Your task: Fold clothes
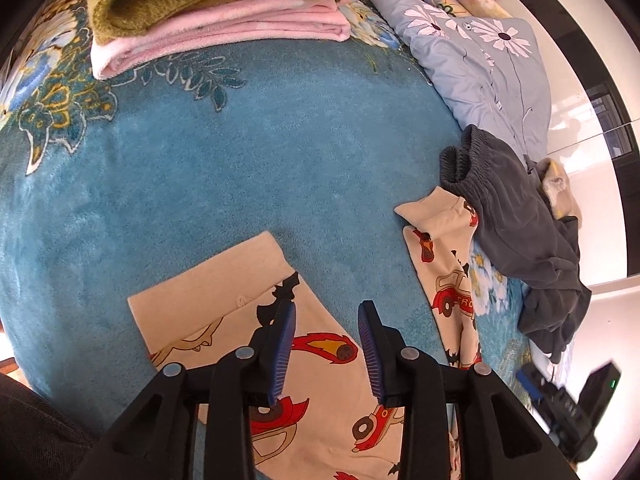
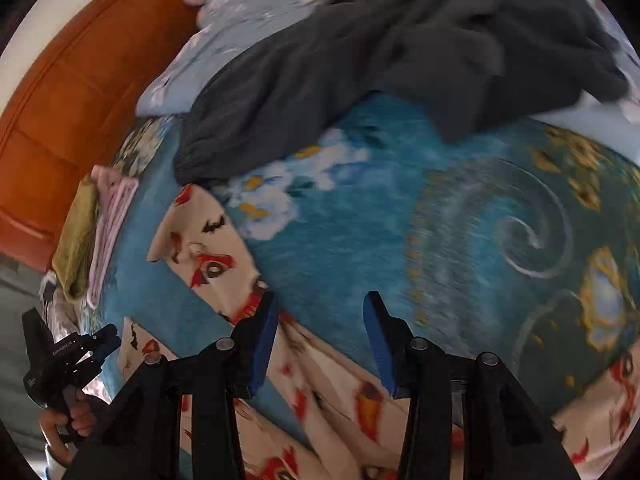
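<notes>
Both claws, left claw and right claw, are hovering released over the spread-out printed trousers on the bed, probably lining up a fold.

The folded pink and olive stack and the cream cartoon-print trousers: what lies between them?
Only bare blue plush blanket, seen in the left wrist view, separates the stack from the trousers.

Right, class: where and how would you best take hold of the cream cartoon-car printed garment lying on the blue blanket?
Grip the cream cartoon-car printed garment at its plain cuff end, probably coming down from above with the open left gripper. That end lies flat on the blue plush blanket, its edge exposed and uncovered.
</notes>
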Action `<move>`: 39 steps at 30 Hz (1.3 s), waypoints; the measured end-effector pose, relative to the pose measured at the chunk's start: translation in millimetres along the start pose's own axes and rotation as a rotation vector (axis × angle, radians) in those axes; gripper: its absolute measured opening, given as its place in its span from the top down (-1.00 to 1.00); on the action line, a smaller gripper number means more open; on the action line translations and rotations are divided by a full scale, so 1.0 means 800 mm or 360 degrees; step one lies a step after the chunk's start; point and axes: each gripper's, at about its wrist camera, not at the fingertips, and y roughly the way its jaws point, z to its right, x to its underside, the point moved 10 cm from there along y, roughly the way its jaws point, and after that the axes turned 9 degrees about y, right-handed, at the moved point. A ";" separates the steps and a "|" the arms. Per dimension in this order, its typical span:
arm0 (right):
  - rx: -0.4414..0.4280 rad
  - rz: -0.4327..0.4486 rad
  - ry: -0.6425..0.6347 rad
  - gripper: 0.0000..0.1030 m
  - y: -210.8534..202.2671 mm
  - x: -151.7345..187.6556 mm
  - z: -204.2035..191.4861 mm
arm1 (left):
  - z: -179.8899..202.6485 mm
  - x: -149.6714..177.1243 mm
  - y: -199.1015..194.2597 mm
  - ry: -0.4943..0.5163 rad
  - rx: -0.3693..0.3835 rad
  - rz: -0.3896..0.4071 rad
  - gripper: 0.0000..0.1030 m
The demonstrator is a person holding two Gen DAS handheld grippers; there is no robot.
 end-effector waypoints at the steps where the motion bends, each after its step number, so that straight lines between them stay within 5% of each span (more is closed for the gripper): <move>1: -0.0016 -0.0026 -0.0107 0.12 0.027 -0.008 -0.038 | -0.001 -0.002 -0.001 0.0005 -0.0004 0.0015 0.30; 5: 0.0000 -0.0091 -0.0442 0.12 0.119 -0.045 -0.152 | -0.010 -0.011 -0.003 -0.0014 0.0006 0.0066 0.25; 8: 0.0095 -0.0140 -0.0625 0.12 0.168 -0.066 -0.187 | -0.016 -0.015 -0.003 -0.0028 0.0028 0.0087 0.21; 14: 0.0203 -0.0251 -0.0845 0.03 0.218 -0.079 -0.198 | -0.026 -0.013 0.010 -0.0058 0.0030 0.0030 0.19; 20: 0.0166 -0.0265 -0.0797 0.06 0.218 -0.065 -0.190 | -0.015 -0.011 0.018 -0.0008 0.0045 -0.0008 0.19; 21: 0.0161 -0.0273 -0.0778 0.16 0.216 -0.060 -0.188 | -0.014 -0.009 0.019 -0.0005 0.0046 -0.0009 0.19; 23: 0.0152 -0.0283 -0.0770 0.80 0.213 -0.047 -0.188 | -0.015 -0.009 0.018 -0.0013 0.0048 -0.0005 0.19; 24: 0.0148 -0.0280 -0.0772 0.90 0.211 -0.041 -0.190 | -0.016 -0.009 0.017 -0.0018 0.0047 0.0000 0.19; 28: -0.0038 -0.0201 -0.0576 0.95 0.173 -0.045 -0.197 | -0.019 -0.010 0.014 -0.0041 0.0055 0.0014 0.19; 34: -0.0217 0.0143 -0.0466 0.96 0.039 -0.133 -0.220 | -0.026 -0.010 0.011 -0.0071 0.0075 0.0024 0.19; 39: -0.0150 0.0488 -0.0907 0.96 -0.050 -0.151 -0.294 | -0.026 -0.010 0.009 -0.0081 0.0089 0.0024 0.19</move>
